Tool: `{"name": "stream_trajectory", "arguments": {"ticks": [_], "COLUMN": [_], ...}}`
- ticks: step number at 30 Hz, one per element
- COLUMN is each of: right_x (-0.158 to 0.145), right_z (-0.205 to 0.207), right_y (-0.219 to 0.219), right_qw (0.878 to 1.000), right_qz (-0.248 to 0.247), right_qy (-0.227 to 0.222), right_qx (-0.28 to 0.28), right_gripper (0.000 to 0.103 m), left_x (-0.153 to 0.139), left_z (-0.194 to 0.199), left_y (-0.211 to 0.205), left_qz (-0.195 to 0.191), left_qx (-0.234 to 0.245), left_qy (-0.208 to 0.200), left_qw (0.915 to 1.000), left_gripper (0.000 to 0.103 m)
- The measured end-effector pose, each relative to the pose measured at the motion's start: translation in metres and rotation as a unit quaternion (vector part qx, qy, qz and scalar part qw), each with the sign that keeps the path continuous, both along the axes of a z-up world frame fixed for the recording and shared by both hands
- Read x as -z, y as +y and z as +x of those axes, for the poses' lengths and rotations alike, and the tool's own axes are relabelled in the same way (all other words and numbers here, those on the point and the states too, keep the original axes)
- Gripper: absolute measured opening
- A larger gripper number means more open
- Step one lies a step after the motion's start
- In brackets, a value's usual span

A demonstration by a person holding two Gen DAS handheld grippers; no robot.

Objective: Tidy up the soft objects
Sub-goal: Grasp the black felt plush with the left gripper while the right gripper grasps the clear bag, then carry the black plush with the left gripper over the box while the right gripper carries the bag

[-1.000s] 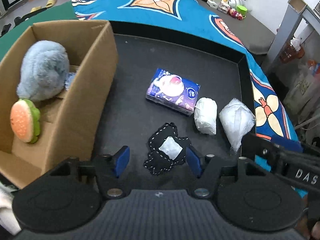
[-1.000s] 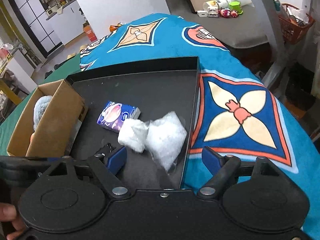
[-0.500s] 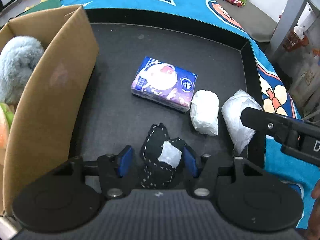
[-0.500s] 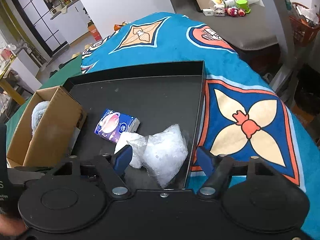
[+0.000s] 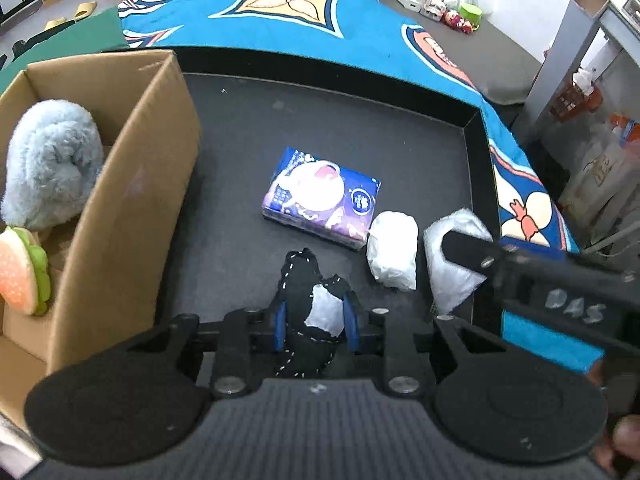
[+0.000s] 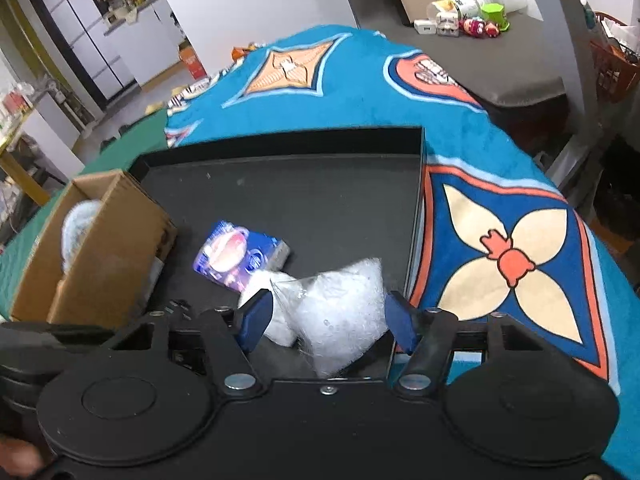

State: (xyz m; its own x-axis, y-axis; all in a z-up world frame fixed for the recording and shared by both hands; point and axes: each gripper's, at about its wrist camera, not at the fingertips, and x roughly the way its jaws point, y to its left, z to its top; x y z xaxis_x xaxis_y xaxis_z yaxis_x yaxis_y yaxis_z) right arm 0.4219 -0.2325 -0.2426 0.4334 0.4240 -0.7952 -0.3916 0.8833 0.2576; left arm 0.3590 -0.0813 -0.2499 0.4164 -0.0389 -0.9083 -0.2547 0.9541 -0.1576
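Cardboard box [image 5: 120, 184] on the left end of black tray [image 5: 476, 148]: fluffy grey-blue plush [image 5: 48, 168] and burger toy [image 5: 24, 272] inside, box floor mostly hidden. On the tray floor: tissue pack [image 5: 320, 200], white wad [image 5: 392, 252], clear bag of white stuffing [image 6: 340, 312]. Left gripper [image 5: 315, 322] clamped tight on black stitched pouch [image 5: 308, 280], lower end hidden by gripper body. Right gripper [image 6: 326, 320] closing, bag between jaws, pad contact hard to tell

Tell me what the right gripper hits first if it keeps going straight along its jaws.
Probably the clear plastic bag, already between the closing jaws of the right gripper; beyond it the black tray, though depth is unclear.
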Motion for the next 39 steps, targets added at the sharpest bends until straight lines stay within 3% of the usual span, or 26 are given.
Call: {"name": "stream_trajectory", "arguments": {"ticks": [6,10,39], "right_x": [0.003,-0.005,-0.101], "right_z": [0.000,-0.006,-0.082], "right_y": [-0.001,-0.006,0.010], "right_qw": [0.999,0.999,0.997], "right_qz": [-0.021,-0.019,0.000], "right_qy": [0.020,0.026,-0.035], "right_qx": [0.016,0.029,0.070], "right_gripper": [0.031,0.027,0.026], "left_x": [-0.012,-0.024,-0.114], "left_z": [-0.007,-0.013,-0.074], "left_y": [0.008,0.013,0.048], "left_qz": [-0.003,-0.008,-0.014], "left_qx": [-0.010,-0.008,0.034], "left_qy": [-0.005,-0.016,-0.078], "left_qw": [0.9999,0.9998,0.9963], "left_gripper": [0.027,0.027,0.027]}}
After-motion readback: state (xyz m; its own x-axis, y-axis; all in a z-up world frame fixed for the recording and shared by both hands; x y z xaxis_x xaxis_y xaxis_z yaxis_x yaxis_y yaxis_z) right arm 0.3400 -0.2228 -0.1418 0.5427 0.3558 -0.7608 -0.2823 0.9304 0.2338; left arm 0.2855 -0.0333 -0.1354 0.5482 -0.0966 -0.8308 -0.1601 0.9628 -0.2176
